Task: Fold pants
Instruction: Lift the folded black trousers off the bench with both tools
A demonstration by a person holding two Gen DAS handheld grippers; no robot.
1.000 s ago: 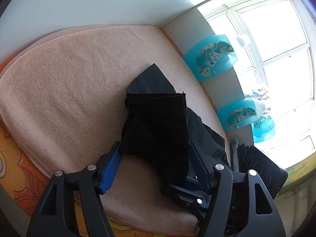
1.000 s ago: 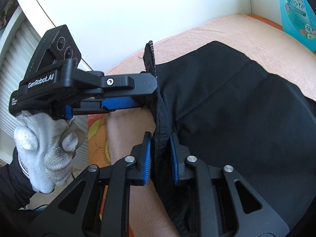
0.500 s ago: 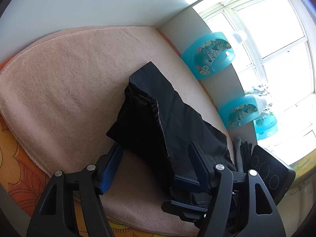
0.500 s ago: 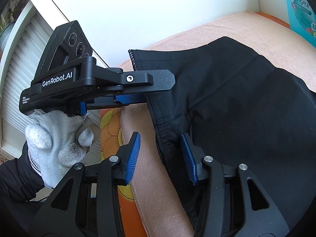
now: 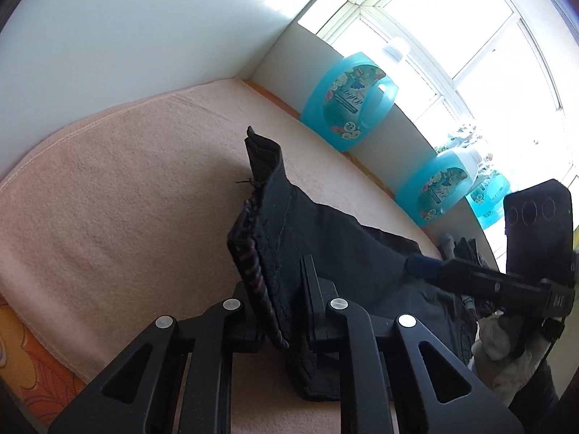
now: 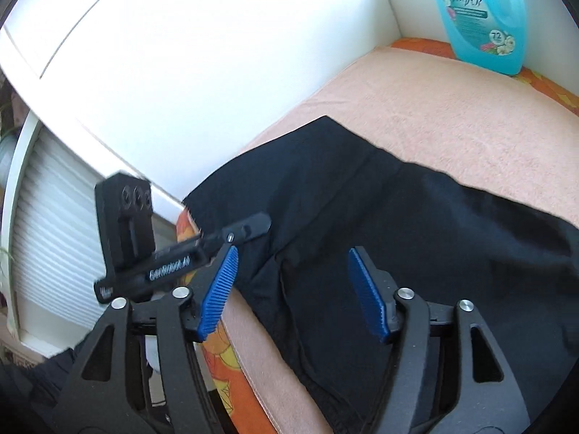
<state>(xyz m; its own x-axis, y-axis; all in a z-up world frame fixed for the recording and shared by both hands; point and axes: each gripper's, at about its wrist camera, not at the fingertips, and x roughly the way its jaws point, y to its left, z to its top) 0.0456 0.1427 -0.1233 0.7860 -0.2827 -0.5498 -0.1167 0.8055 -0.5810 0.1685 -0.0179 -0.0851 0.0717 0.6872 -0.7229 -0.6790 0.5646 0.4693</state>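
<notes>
The black pants (image 5: 325, 238) lie on a peach towel (image 5: 119, 181). My left gripper (image 5: 280, 289) is shut on a bunched edge of the pants, which stands up between its fingers. In the right wrist view the pants (image 6: 416, 224) spread flat across the towel (image 6: 452, 108). My right gripper (image 6: 293, 289) is open, its blue pads wide apart just above the pants' near edge, holding nothing. The right gripper also shows at the right of the left wrist view (image 5: 423, 264); the left gripper shows at the left of the right wrist view (image 6: 253, 226).
Blue detergent bottles (image 5: 347, 101) (image 5: 441, 188) stand along the windowsill wall behind the towel; one shows in the right wrist view (image 6: 477, 14). An orange flowered cover (image 6: 213, 354) lies under the towel at its near edge. A white wall (image 5: 144, 36) bounds the far side.
My right gripper opened and let go of the pants' edge, then drew back. My left gripper, open before, closed on a bunched edge of the pants. The pants dropped flat.
</notes>
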